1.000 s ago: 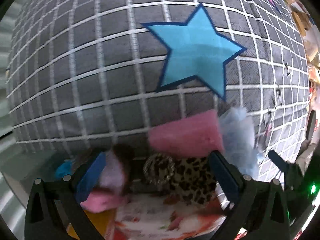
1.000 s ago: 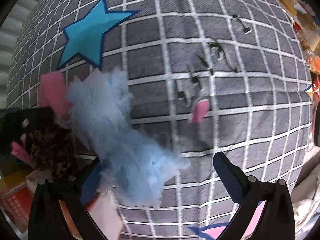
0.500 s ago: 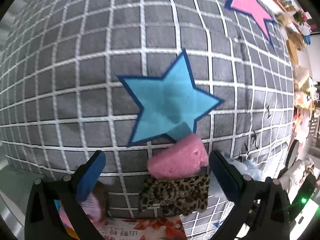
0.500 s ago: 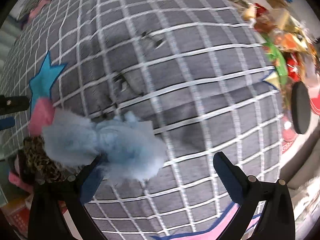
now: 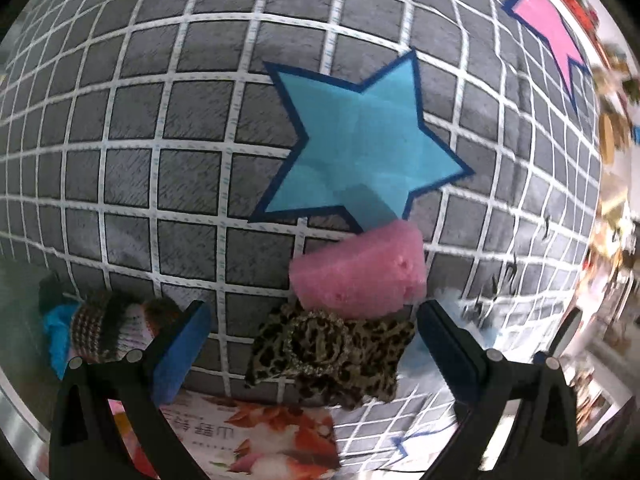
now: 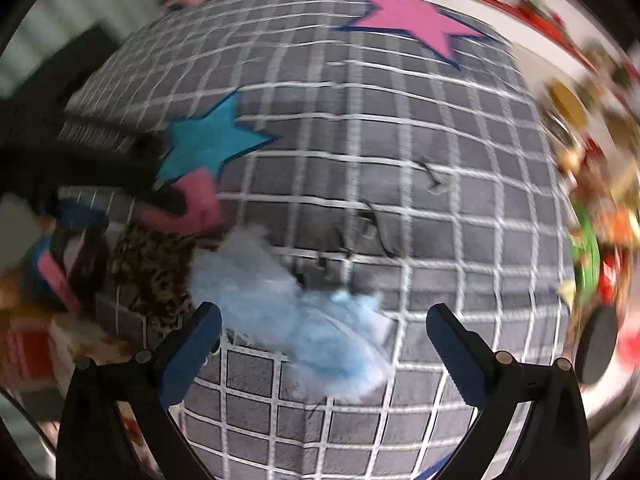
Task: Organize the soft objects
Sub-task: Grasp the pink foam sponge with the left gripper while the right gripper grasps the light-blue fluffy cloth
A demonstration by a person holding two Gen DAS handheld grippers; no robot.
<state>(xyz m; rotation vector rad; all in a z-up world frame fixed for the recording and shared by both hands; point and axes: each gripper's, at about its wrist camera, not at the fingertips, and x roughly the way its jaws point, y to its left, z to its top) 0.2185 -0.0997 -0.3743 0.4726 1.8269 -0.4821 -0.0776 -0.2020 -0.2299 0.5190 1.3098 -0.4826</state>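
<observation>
A pink sponge lies on the grey checked cloth, just below a blue star patch. A leopard-print scrunchie lies in front of it, between the fingers of my open, empty left gripper. A striped knitted piece lies at the left. In the right wrist view a fluffy light-blue piece lies between the fingers of my open, empty right gripper. The sponge and scrunchie show to its left.
A floral printed box sits at the cloth's near edge. A pink star patch is at the far side. Colourful clutter and a black round object line the right edge.
Both grippers have pulled back and up. The fluffy blue piece now lies farther ahead between the right fingers; the pink sponge and scrunchie look closer to the left gripper. The right view is motion-blurred.
</observation>
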